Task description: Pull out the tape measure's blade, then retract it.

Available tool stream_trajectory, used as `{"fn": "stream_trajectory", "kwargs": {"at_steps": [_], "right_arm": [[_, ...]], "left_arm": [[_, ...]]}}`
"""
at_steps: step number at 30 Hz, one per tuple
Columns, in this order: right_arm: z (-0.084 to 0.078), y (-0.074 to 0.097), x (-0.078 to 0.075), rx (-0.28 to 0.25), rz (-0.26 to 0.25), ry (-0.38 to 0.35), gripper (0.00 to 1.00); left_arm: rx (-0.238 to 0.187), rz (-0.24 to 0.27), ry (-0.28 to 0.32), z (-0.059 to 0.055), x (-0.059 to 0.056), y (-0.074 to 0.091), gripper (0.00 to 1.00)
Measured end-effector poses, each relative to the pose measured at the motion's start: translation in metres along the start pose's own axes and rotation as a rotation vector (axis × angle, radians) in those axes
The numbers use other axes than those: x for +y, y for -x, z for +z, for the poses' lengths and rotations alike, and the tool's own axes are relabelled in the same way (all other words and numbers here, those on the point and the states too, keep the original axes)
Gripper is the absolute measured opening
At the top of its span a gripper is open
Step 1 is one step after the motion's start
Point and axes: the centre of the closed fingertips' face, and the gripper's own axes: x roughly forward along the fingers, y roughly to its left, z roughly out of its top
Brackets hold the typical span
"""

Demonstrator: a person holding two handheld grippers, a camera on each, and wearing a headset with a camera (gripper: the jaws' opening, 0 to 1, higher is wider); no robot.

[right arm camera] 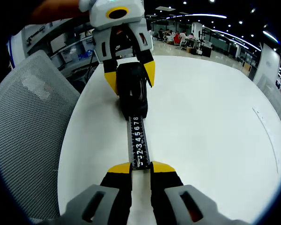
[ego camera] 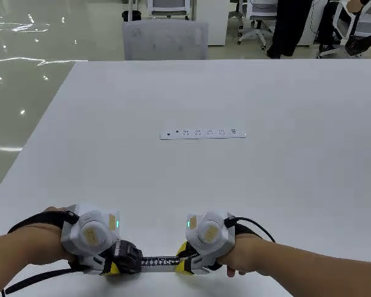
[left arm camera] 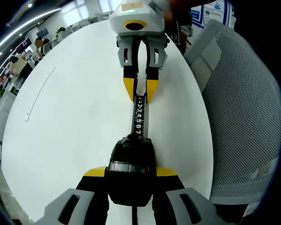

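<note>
Left gripper view: the left gripper (left arm camera: 131, 172) is clamped around the black tape measure case (left arm camera: 131, 157). Straight ahead, the right gripper (left arm camera: 140, 91) pinches the tip of the blade (left arm camera: 138, 117), a short numbered length spanning between them. The pull likely goes best drawn straight, with the case held steady. Beneath both lies a white table (ego camera: 235, 99) with a socket strip (ego camera: 203, 132). A mesh chair (left arm camera: 239, 117) stands beside, with an open office beyond.

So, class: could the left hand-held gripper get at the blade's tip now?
Probably not: the left hand-held gripper grips the tape measure case, and the right hand-held gripper pinches that tip.
</note>
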Motion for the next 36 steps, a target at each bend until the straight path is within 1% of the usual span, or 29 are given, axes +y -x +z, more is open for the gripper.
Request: {"fn": "stream_trajectory", "kwargs": {"at_steps": [12, 16, 19, 27, 32, 36], "right_arm": [[-0.004, 0.007, -0.005, 0.004, 0.003, 0.000, 0.12], [-0.006, 0.009, -0.005, 0.008, 0.001, 0.006, 0.12], [-0.008, 0.009, -0.005, 0.007, -0.002, 0.015, 0.12], [-0.017, 0.017, -0.007, 0.006, -0.003, -0.008, 0.12], [-0.020, 0.017, -0.006, 0.013, -0.006, 0.006, 0.12], [-0.026, 0.022, -0.008, 0.012, -0.010, -0.005, 0.12]], "left_arm": [[-0.002, 0.003, 0.015, 0.001, 0.001, 0.001, 0.32], [-0.003, 0.003, 0.015, 0.001, 0.001, 0.000, 0.32], [-0.003, 0.002, 0.015, 0.001, 0.001, 0.000, 0.32], [-0.001, 0.002, 0.017, 0.001, 0.002, 0.000, 0.32], [-0.001, 0.004, 0.018, 0.001, 0.001, -0.001, 0.32], [0.001, 0.006, 0.019, 0.001, 0.001, -0.001, 0.32]]}}
